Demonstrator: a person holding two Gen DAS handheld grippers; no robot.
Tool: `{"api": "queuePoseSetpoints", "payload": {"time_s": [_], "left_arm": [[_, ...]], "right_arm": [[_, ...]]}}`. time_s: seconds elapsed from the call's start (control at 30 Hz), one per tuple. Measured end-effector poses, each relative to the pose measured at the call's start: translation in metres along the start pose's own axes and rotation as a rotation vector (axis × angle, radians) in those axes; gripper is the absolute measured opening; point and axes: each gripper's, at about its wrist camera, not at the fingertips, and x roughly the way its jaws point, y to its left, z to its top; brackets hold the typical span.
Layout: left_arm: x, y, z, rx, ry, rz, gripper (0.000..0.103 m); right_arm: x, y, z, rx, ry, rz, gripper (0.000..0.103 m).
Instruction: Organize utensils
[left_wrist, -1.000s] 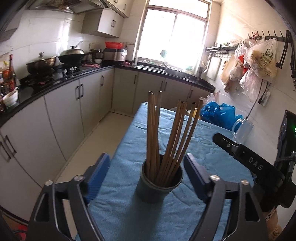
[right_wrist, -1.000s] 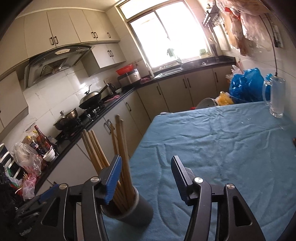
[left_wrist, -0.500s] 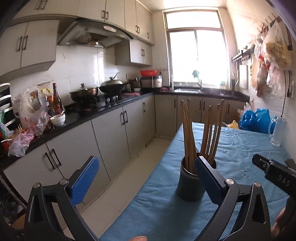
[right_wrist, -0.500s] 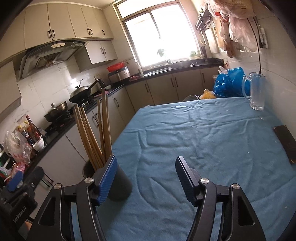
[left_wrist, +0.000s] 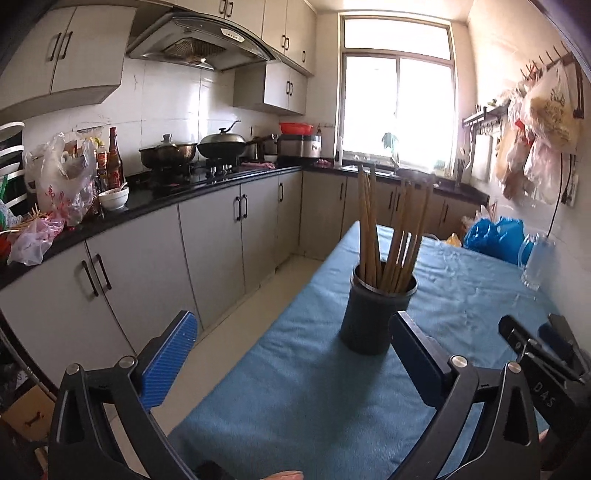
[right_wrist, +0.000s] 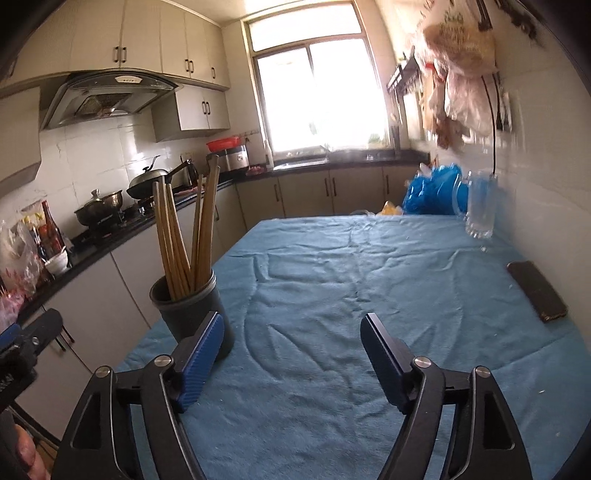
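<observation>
A dark cylindrical holder (left_wrist: 373, 310) stands upright on the blue cloth (left_wrist: 314, 398) near the table's left edge, with several wooden chopsticks (left_wrist: 391, 236) standing in it. My left gripper (left_wrist: 291, 350) is open and empty, low and short of the holder, which sits just ahead of its right finger. In the right wrist view the holder (right_wrist: 192, 306) with its chopsticks (right_wrist: 184, 229) stands just beyond the left finger of my right gripper (right_wrist: 291, 343), which is open and empty above the cloth (right_wrist: 351, 295).
A glass mug (right_wrist: 478, 205) and blue plastic bags (right_wrist: 430, 192) stand at the table's far right by the wall. A dark phone (right_wrist: 535, 295) lies on the cloth at right. Kitchen cabinets and a stove counter (left_wrist: 184, 184) run along the left.
Both grippers have drawn back from the holder and risen; the holder was between the left gripper's fingers and now stands ahead of them. It stays upright on the cloth.
</observation>
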Motion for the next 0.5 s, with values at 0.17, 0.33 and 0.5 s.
{"api": "queuePoseSetpoints", "payload": {"time_s": [0.17,0.33,0.5], "left_arm": [[-0.005,-0.006,-0.014,0.029,0.002,0.009,0.103],[-0.012,-0.008,-0.019,0.04,-0.014,0.033,0.103],[-0.015,-0.009,-0.021,0.044,-0.019,0.034,0.103]], "right_arm": [[-0.018,0.002,-0.009,-0.055,-0.084,-0.05,0.09],[-0.03,-0.003,-0.012,-0.057,-0.127,-0.073,0.093],[-0.033,-0.006,-0.014,-0.045,-0.123,-0.067,0.093]]}}
